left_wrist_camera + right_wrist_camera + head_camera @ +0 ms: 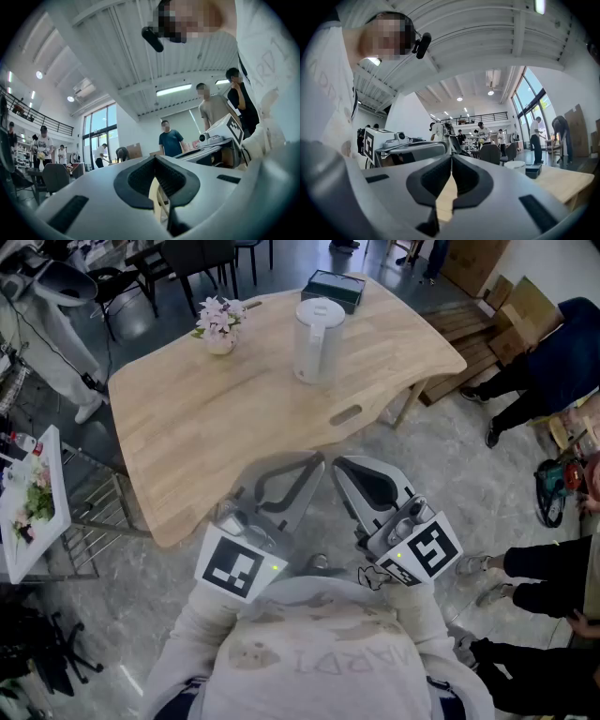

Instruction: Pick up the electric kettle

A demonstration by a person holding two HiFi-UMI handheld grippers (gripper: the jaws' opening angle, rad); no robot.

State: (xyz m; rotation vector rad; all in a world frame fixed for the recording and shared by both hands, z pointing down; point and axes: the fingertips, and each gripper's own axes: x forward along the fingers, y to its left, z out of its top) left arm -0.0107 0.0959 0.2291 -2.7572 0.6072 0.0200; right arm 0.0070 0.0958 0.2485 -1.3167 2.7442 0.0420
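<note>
1. Well, the electric kettle (317, 338) stands upright on the wooden table (206, 427), towards its far side, white and with its lid down
2. Both grippers are held off the near edge of the table, over the floor, close to the person's chest, and their tips lie just beside each other
3. The left gripper (155, 158) has its jaws pressed together at the tip, with nothing between them
4. The right gripper (451, 158) is likewise closed tight and empty
5. Seen from the pair of tips in the head view, the kettle sits at 12 o'clock, well apart from both, with bare tabletop between
6. A small pot of pink flowers (220, 322) stands at 10 o'clock from the kettle, and a dark box (335, 289) lies at about 12 o'clock behind it, near the far edge
</note>
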